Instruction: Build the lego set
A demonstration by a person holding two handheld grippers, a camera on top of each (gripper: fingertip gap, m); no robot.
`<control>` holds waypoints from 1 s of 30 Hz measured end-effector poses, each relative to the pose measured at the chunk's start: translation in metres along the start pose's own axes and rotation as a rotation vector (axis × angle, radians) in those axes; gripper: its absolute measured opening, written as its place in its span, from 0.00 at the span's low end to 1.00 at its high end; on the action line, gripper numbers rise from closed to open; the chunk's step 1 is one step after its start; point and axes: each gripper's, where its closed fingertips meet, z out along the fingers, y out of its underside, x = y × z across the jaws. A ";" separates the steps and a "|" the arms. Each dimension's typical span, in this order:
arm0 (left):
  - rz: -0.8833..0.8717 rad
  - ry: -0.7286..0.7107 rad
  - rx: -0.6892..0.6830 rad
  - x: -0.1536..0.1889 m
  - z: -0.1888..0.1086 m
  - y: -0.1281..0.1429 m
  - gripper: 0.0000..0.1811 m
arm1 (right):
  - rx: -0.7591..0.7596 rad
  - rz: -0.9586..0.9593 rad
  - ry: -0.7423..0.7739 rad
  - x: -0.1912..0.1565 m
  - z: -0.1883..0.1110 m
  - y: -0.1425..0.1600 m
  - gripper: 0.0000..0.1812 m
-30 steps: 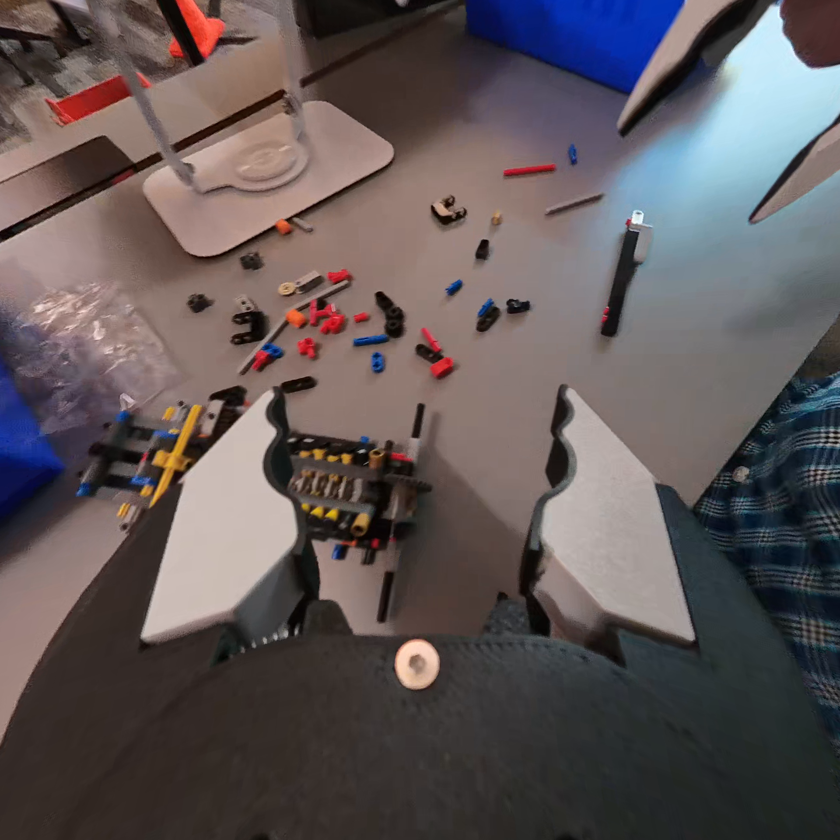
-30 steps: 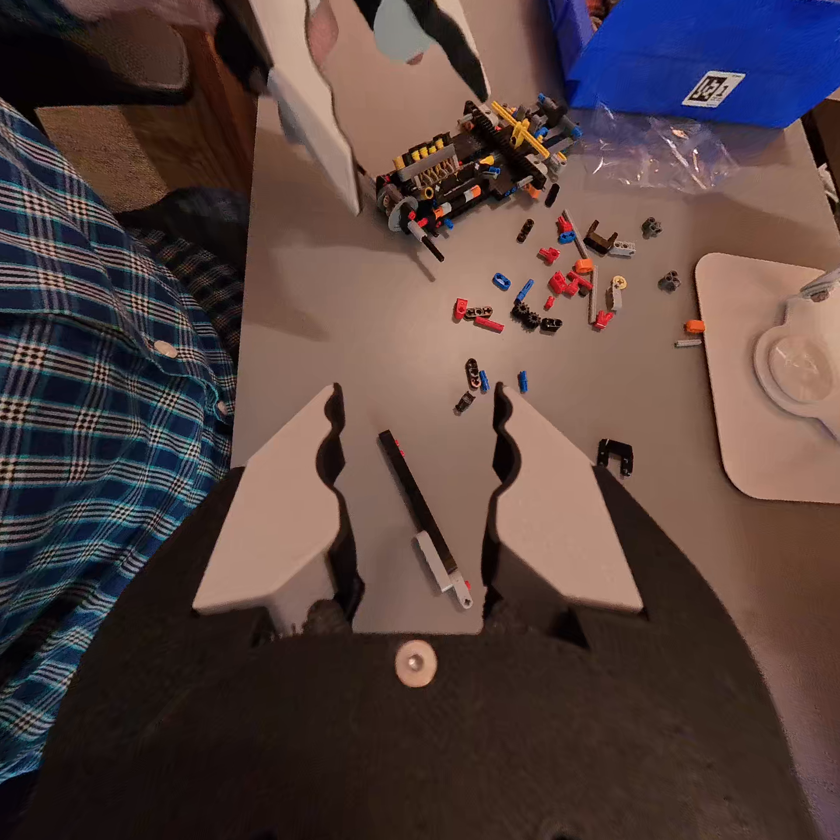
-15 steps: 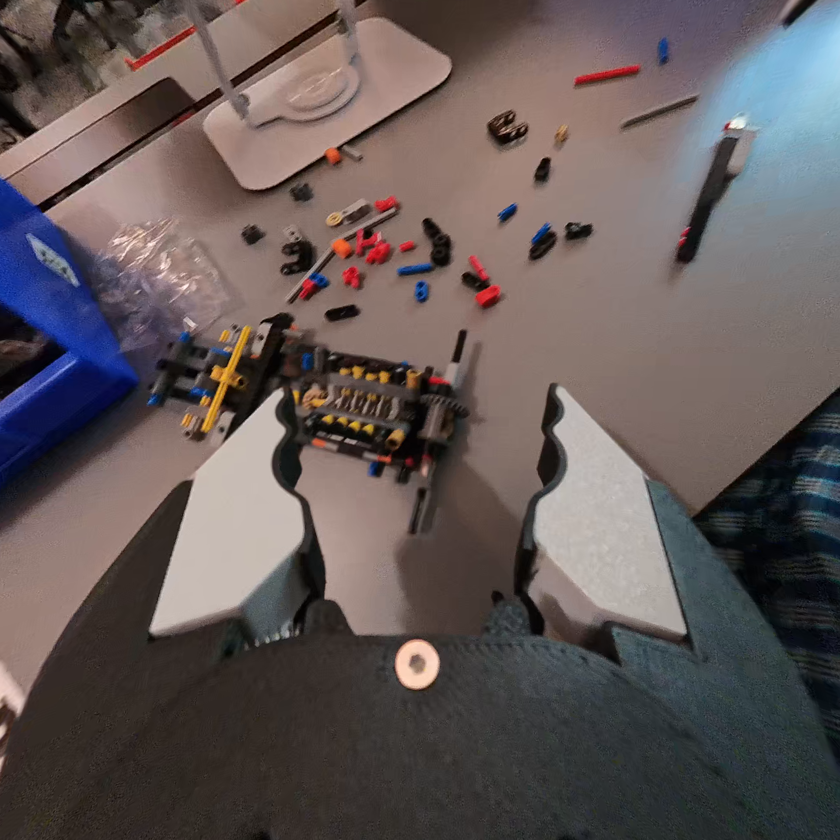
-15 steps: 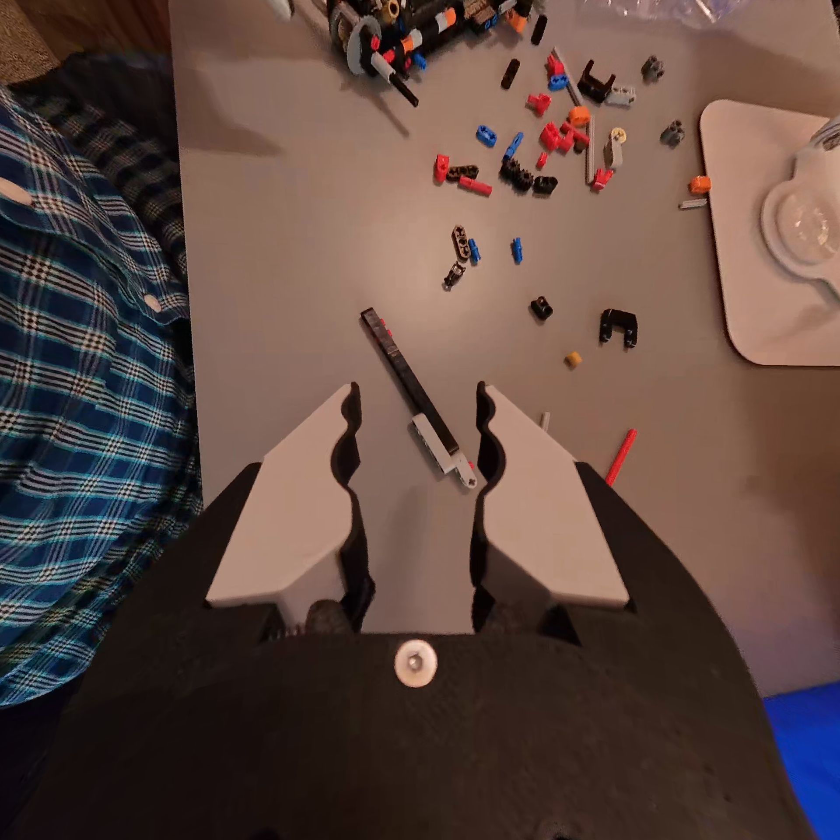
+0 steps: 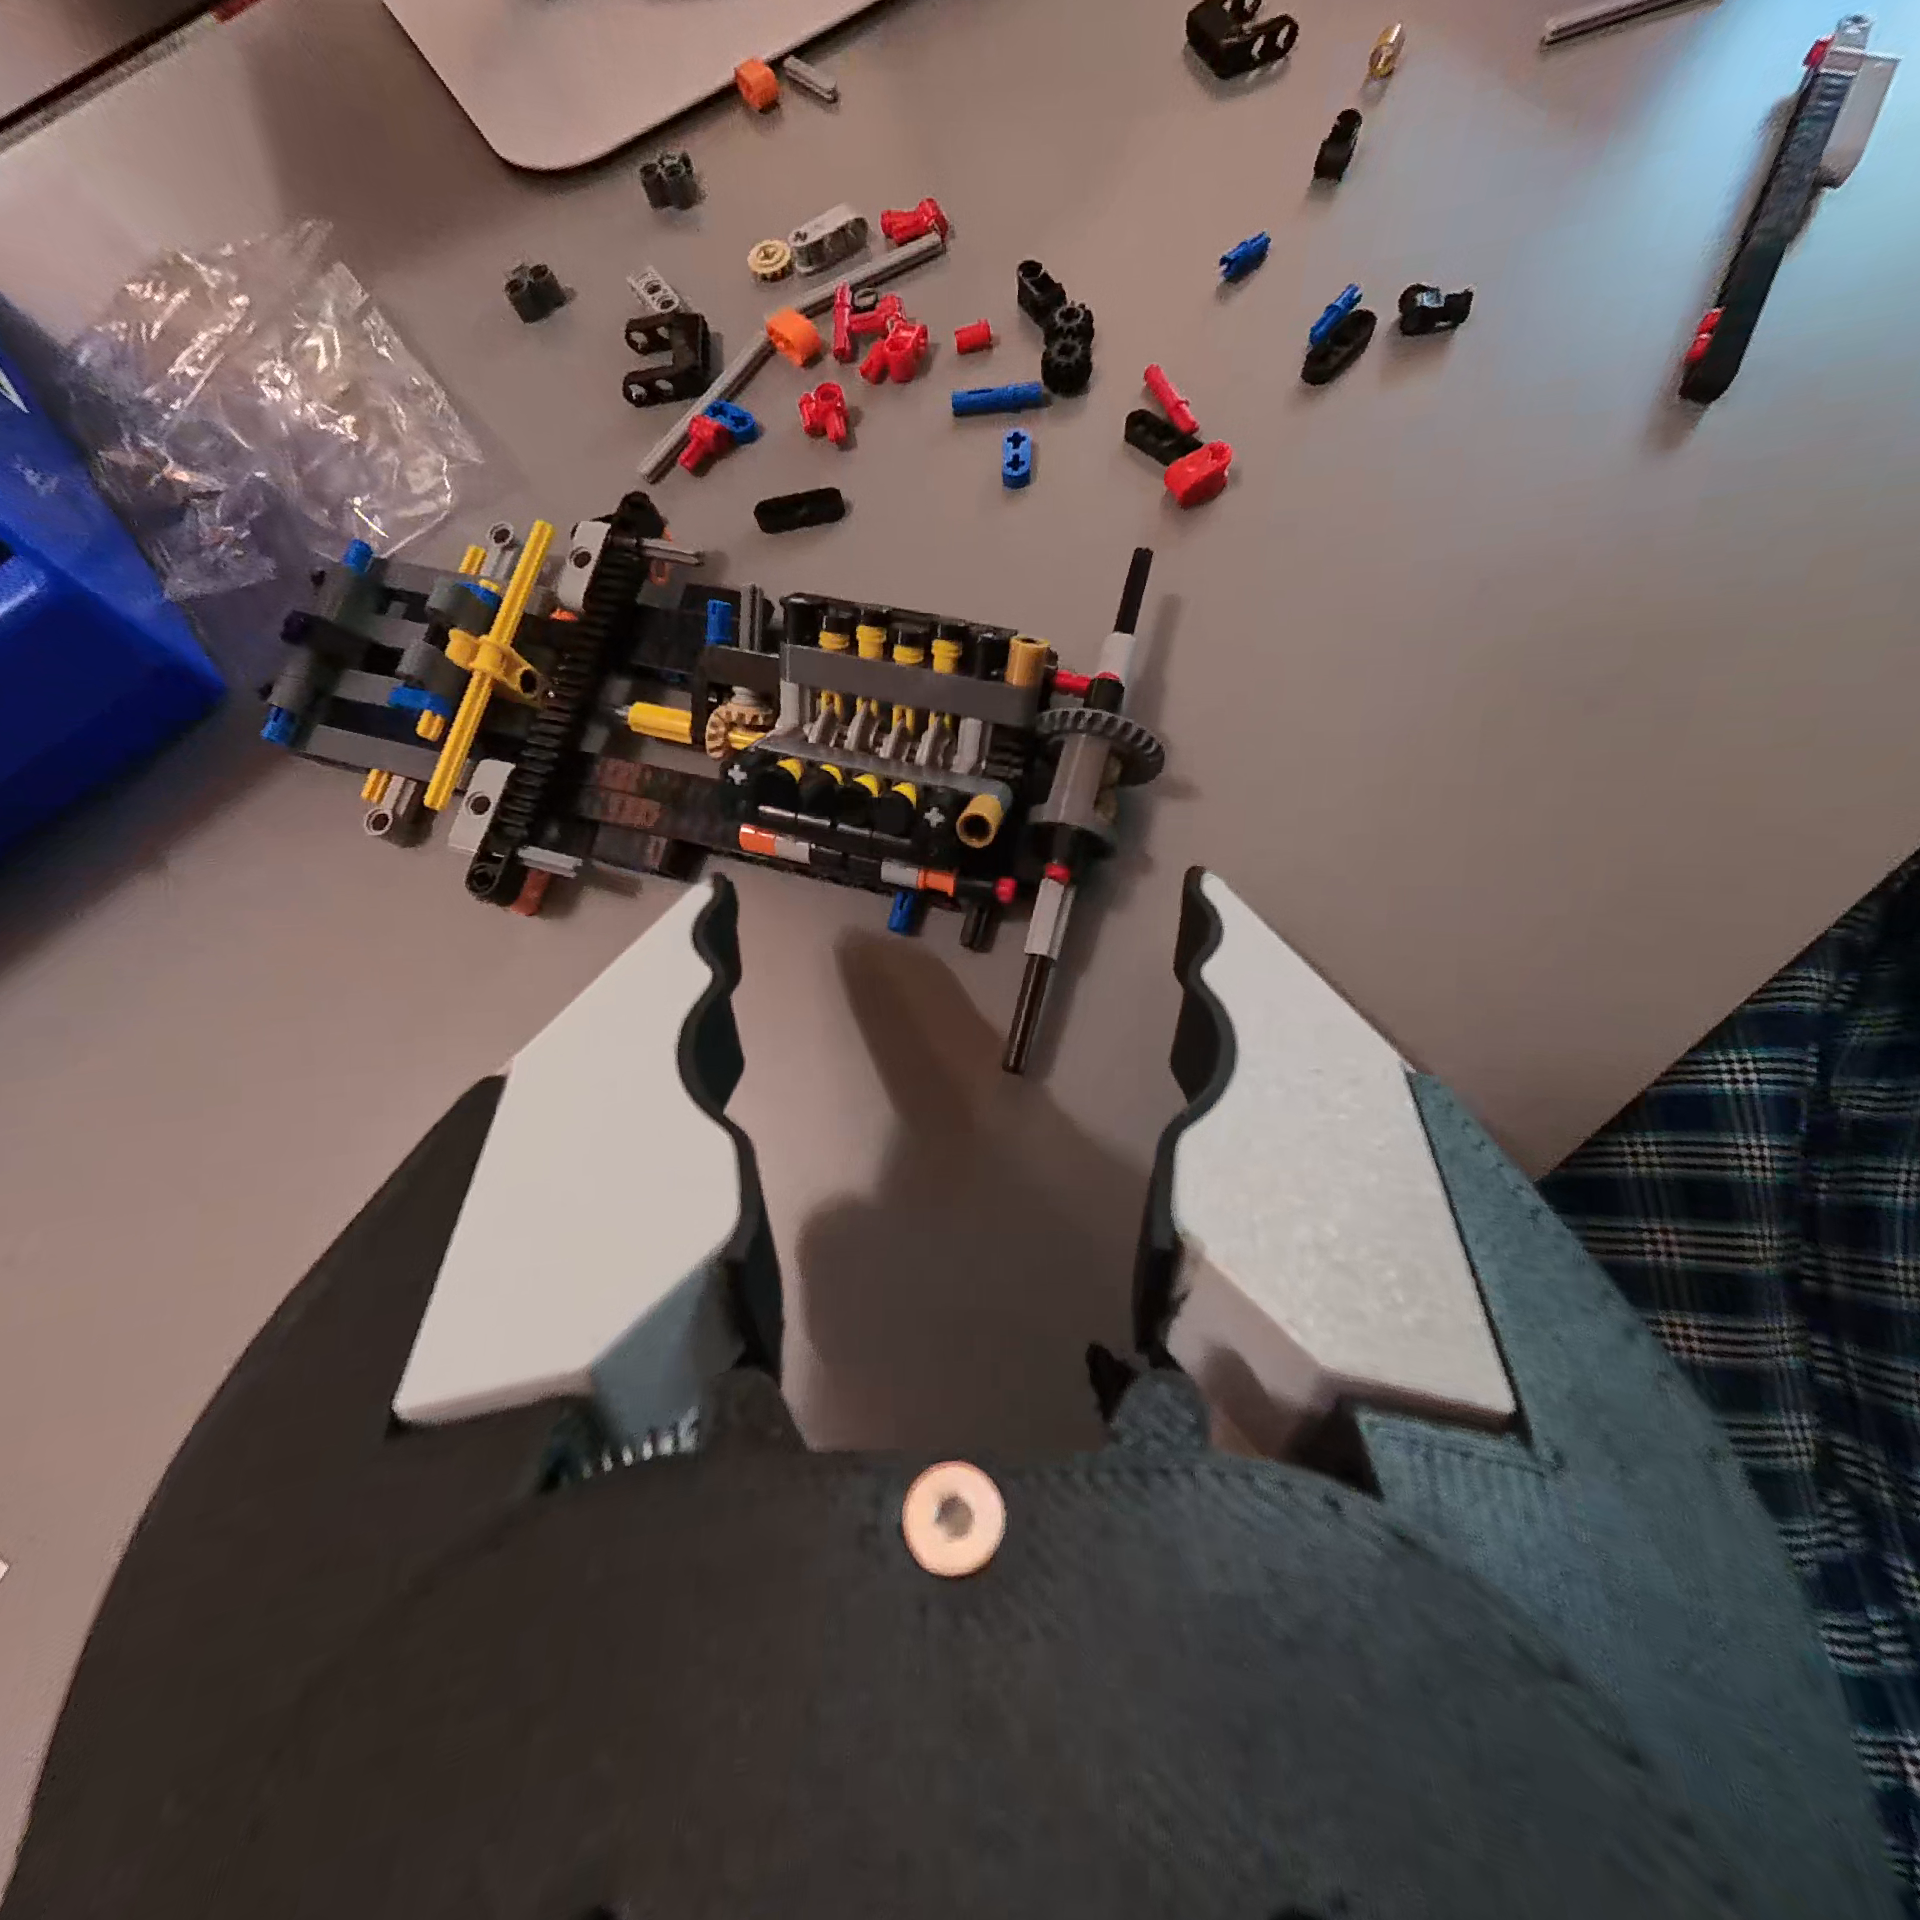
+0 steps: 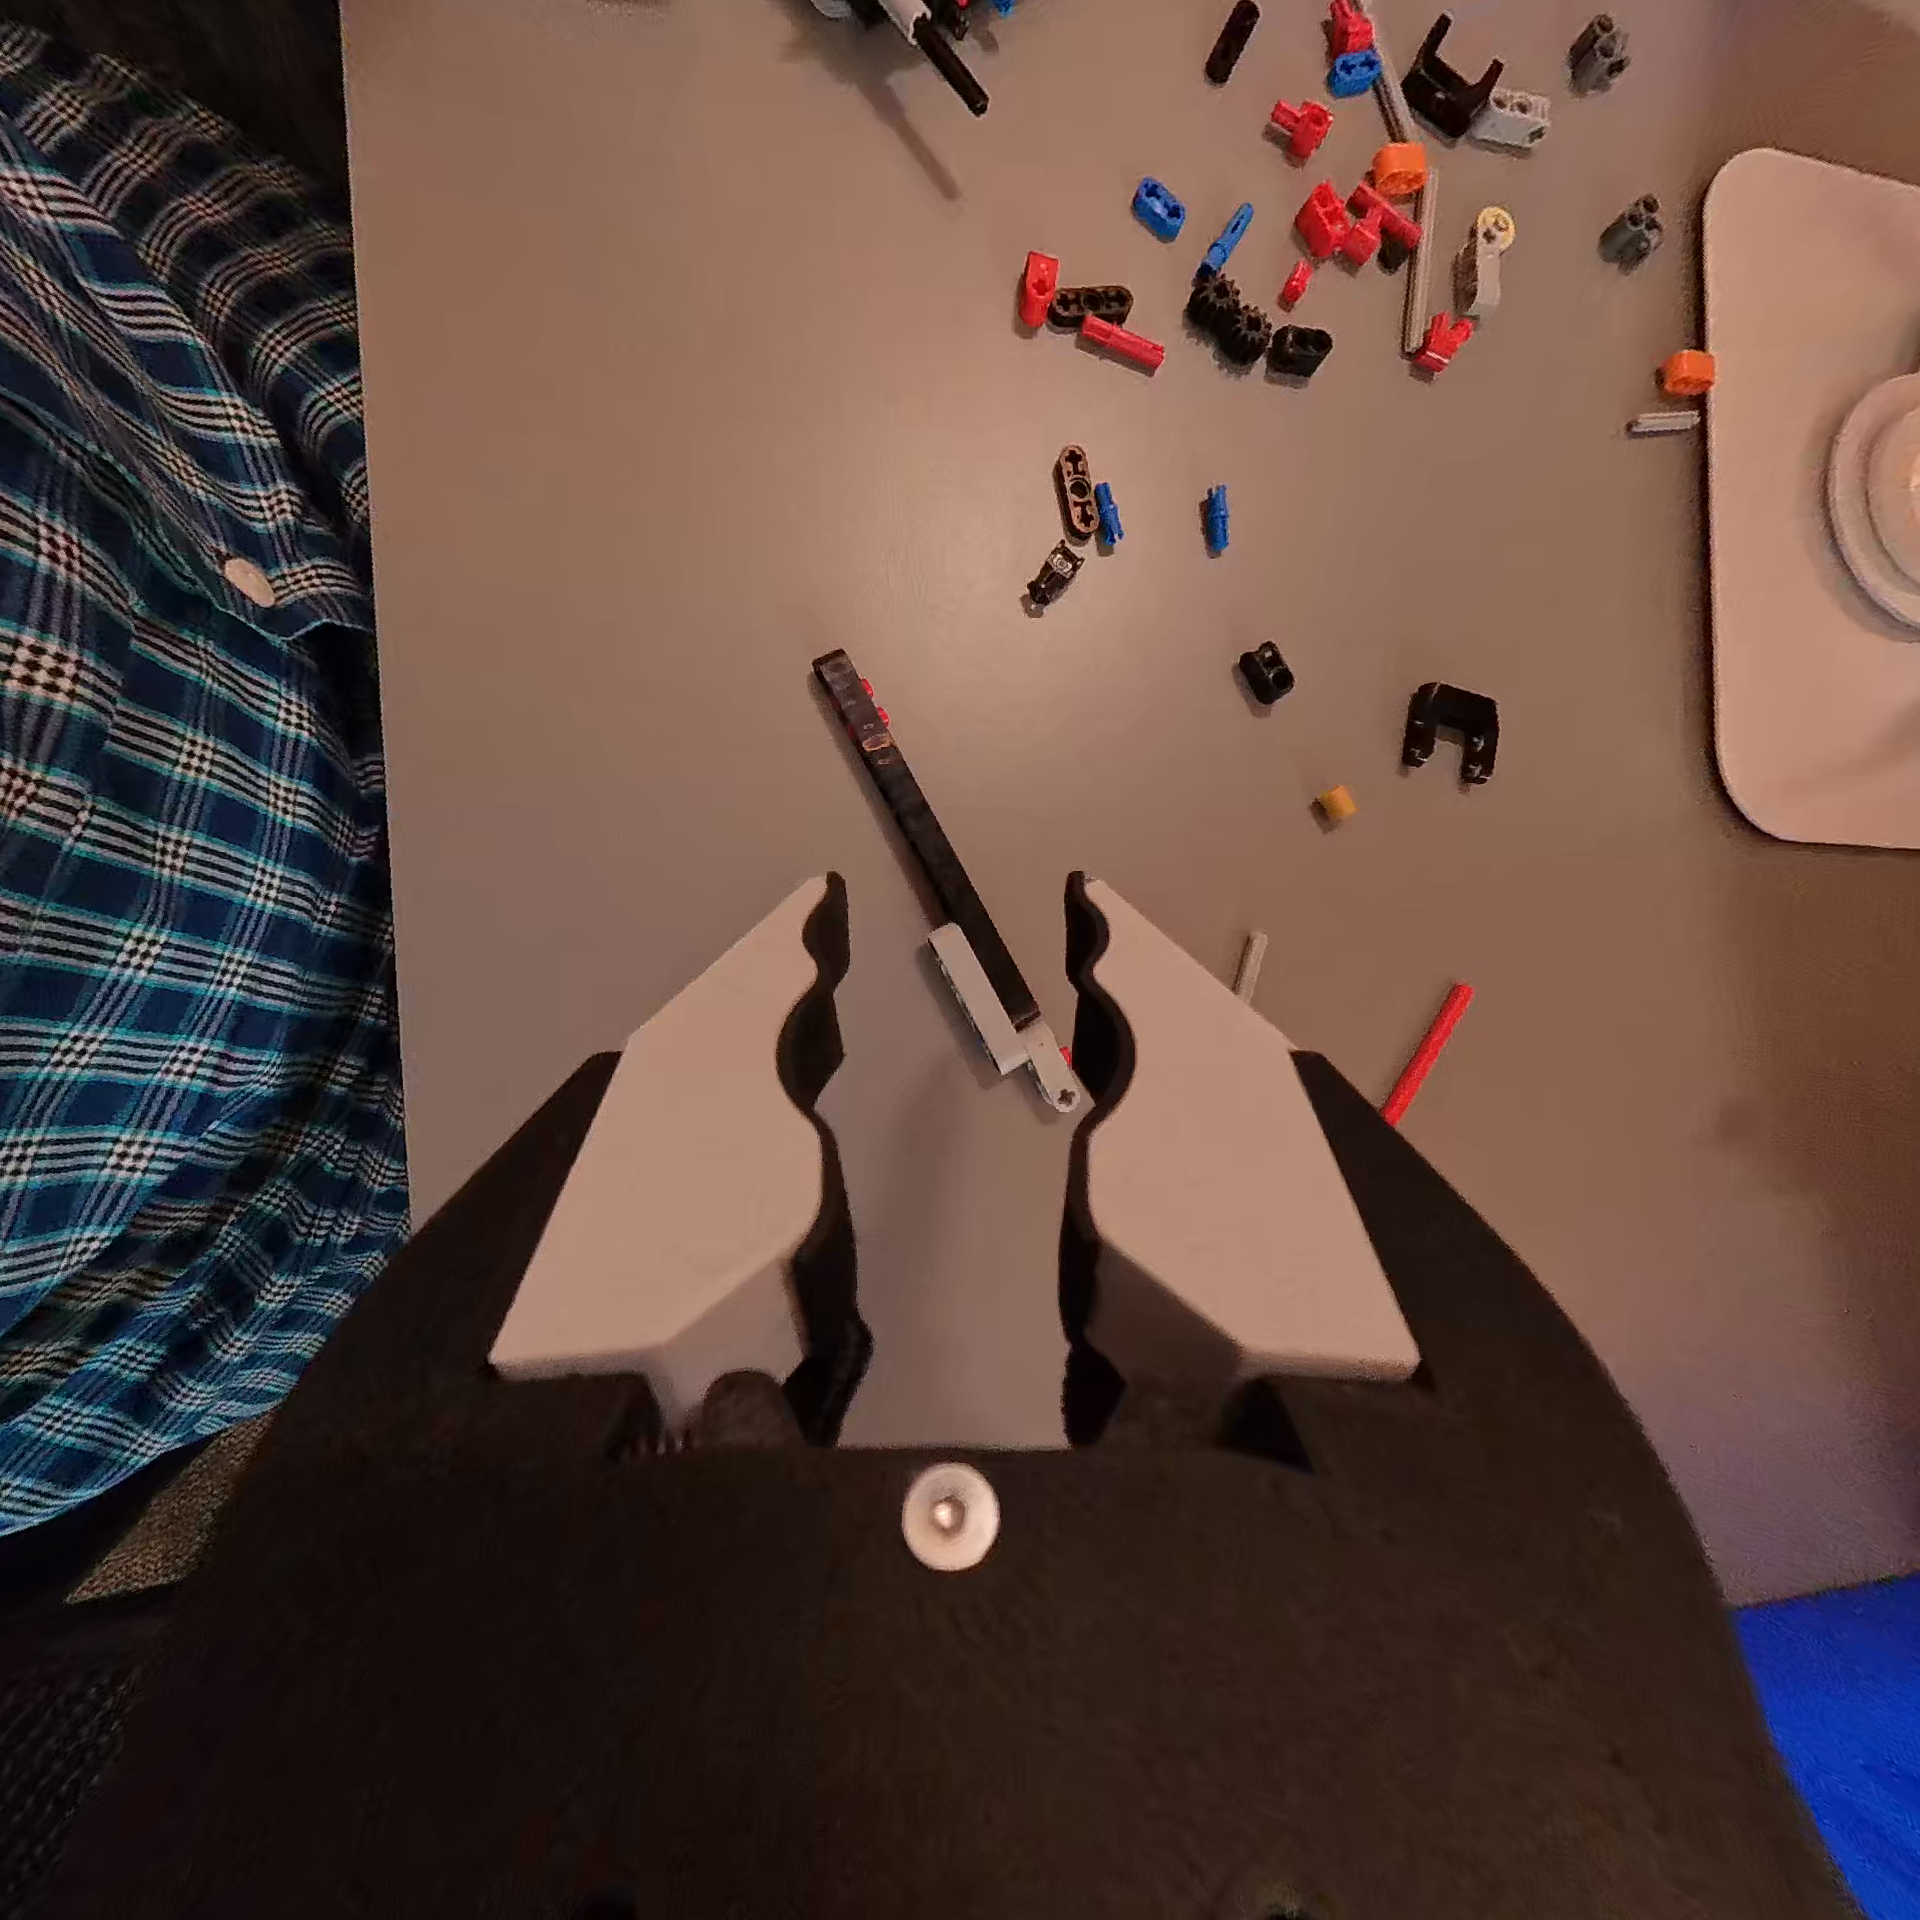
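A partly built lego chassis [image 5: 717,727], black and grey with yellow and blue parts and a black axle, lies on the grey table [image 5: 1455,727]. My left gripper [image 5: 956,894] is open and empty, its tips just short of the chassis's near side. A long black beam with a light grey piece at one end [image 6: 935,873] lies on the table; its grey end sits between the open fingers of my right gripper [image 6: 956,888], untouched. The beam also shows in the left wrist view [image 5: 1777,197] at the far right. Loose small lego pieces [image 5: 904,332] lie scattered beyond the chassis.
A blue bin [image 5: 73,644] and a crumpled clear plastic bag [image 5: 260,395] sit left of the chassis. A white stand base [image 6: 1808,499] lies at the right. A red axle [image 6: 1429,1049] lies right of my right gripper. A person in a plaid shirt [image 6: 156,727] is at the table's edge. One gripper's finger ends stand about 30 centimetres off the other's. My right tips are roughly 12 centimetres from the red axle [image 6: 1429,1049].
My left gripper has drawn back from around the chassis, now in full view ahead. My right gripper has pulled back along the beam and narrowed; only the grey end lies between its fingers.
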 end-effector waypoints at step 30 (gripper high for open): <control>0.091 0.136 -0.104 0.028 0.004 0.024 0.20 | -0.007 -0.040 -0.070 0.002 0.019 0.004 0.22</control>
